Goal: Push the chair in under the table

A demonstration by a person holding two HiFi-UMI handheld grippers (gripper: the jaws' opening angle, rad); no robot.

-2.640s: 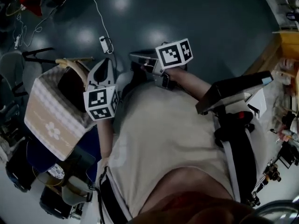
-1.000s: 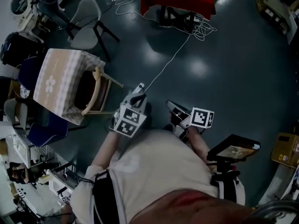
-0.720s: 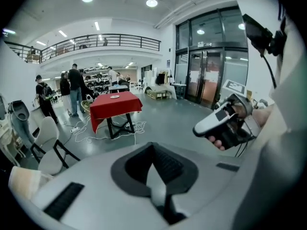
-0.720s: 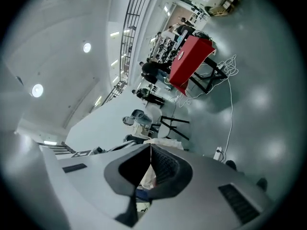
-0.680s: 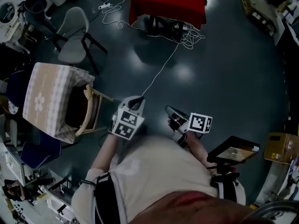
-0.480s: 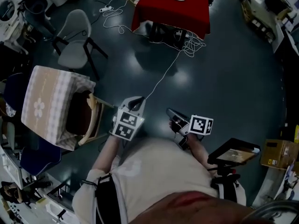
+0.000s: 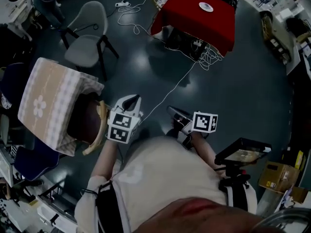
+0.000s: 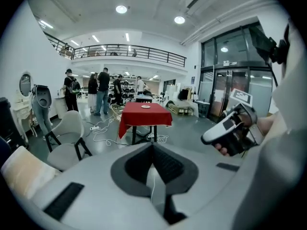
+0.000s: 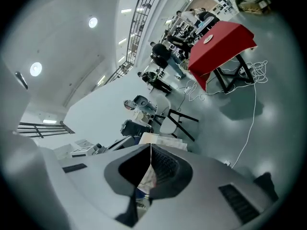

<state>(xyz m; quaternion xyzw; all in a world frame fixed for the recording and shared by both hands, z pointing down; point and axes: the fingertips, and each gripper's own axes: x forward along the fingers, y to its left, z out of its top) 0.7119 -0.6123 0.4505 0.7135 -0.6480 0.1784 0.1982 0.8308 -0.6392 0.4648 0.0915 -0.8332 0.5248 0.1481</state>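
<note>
A wooden chair (image 7: 99,129) with a curved back stands pushed in under the table with the beige checked cloth (image 7: 46,103), at the left of the head view. My left gripper (image 7: 132,99) hangs just right of the chair back, apart from it, jaws shut and empty. Further right, my right gripper (image 7: 170,111) is also shut on nothing. In the left gripper view the shut left gripper (image 8: 152,145) points toward a red table (image 8: 144,116), with the right gripper (image 8: 230,128) at its right. The right gripper view shows the shut right gripper (image 9: 150,150) in front of the cloth-covered table (image 9: 160,140).
A red-clothed table (image 7: 199,13) stands ahead with a white cable (image 7: 170,89) trailing over the dark floor. A grey chair (image 7: 90,38) stands at the upper left. A tablet on a stand (image 7: 243,152) and a cardboard box (image 7: 274,176) are at the right. People (image 8: 98,92) stand far off.
Both grippers have swung sideways as the person turned, jaws staying shut. The cloth-covered table and chair have slid lower in the head view, and the left gripper's cube sits closer to the chair back.
</note>
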